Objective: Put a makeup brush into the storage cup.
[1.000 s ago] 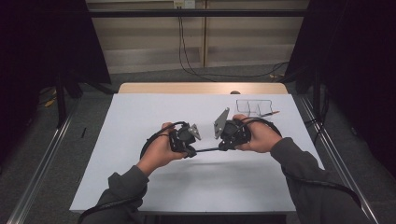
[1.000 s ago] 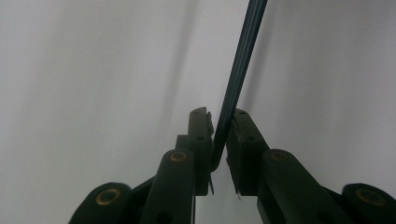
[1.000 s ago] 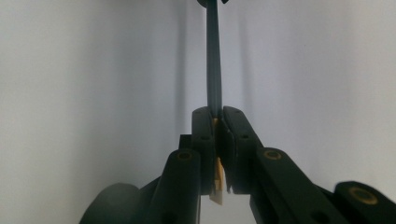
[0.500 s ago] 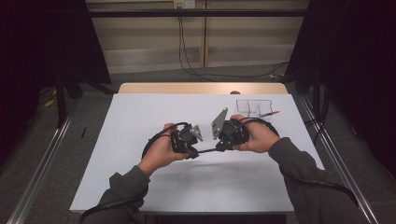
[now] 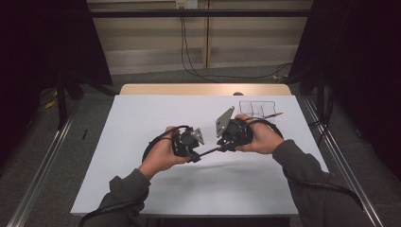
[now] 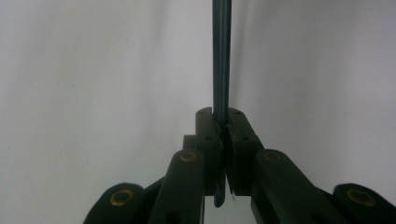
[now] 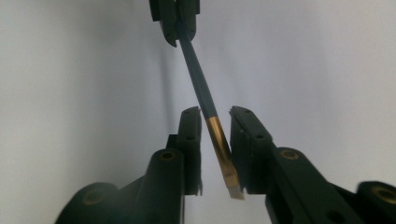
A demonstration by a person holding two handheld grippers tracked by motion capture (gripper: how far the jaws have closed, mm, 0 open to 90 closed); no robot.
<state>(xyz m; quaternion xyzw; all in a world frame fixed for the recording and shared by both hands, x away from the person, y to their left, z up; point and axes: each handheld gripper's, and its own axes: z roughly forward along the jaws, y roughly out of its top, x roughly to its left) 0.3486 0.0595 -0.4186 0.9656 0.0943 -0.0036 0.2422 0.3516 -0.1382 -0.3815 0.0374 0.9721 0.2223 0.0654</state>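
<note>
A thin dark blue stick (image 5: 208,151) with a gold end spans the gap between my two grippers above the white table top (image 5: 142,179). My left gripper (image 6: 223,116) is shut on one end of the stick (image 6: 221,56), its pads pressed tight on it. My right gripper (image 7: 215,114) has just been opening its jaws. The gold end of the stick (image 7: 219,140) lies loose between them with a gap on each side. In the right gripper view the left gripper (image 7: 175,18) pinches the stick's far end. In the high view the left gripper (image 5: 195,153) and the right gripper (image 5: 222,147) face each other.
A clear compartment tray (image 5: 257,108) sits at the table's far right, with an orange-tipped pencil (image 5: 273,115) beside it. A bare wooden strip (image 5: 203,89) borders the far edge. Metal rails (image 5: 42,170) run along the floor on both sides.
</note>
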